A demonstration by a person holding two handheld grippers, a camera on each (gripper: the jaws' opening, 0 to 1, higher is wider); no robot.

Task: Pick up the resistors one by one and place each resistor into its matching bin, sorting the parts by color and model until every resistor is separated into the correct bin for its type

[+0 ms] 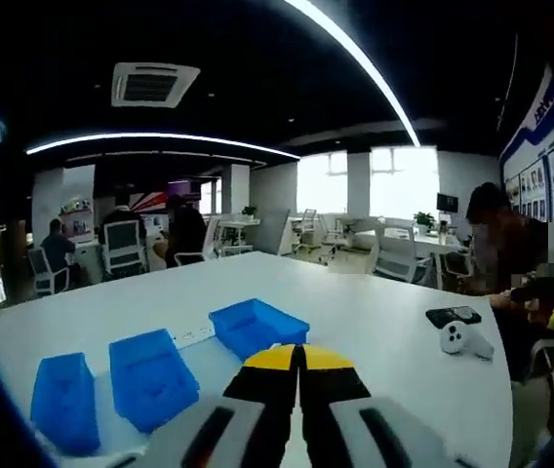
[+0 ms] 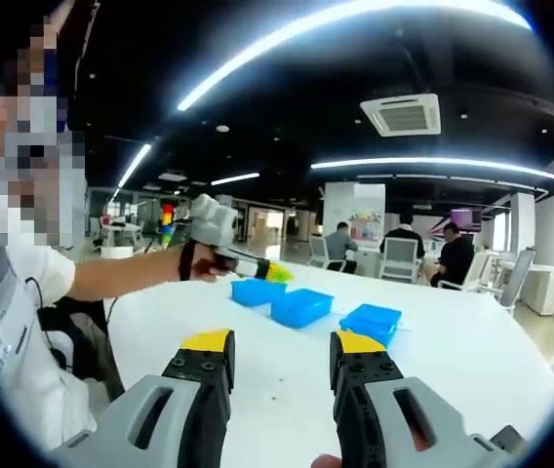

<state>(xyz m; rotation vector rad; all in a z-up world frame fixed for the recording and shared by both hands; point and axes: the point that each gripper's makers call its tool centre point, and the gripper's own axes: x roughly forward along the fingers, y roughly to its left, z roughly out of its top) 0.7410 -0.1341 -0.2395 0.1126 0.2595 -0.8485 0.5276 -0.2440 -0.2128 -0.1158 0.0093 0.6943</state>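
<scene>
Bins (image 1: 152, 375): three blue, on table (image 1: 375, 322). Left claw (image 1: 298, 363) clenched, right claw (image 2: 282, 356) released.

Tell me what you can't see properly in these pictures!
- Resistors: too small to spot in the blue bins, either view.
- Nearest bin: its base is cut off by the left gripper view's bottom edge.
- Far bin: its near corner is hidden behind the left gripper.
- Black device and white object: too small to identify.
- Right gripper: open, holds nothing.
</scene>
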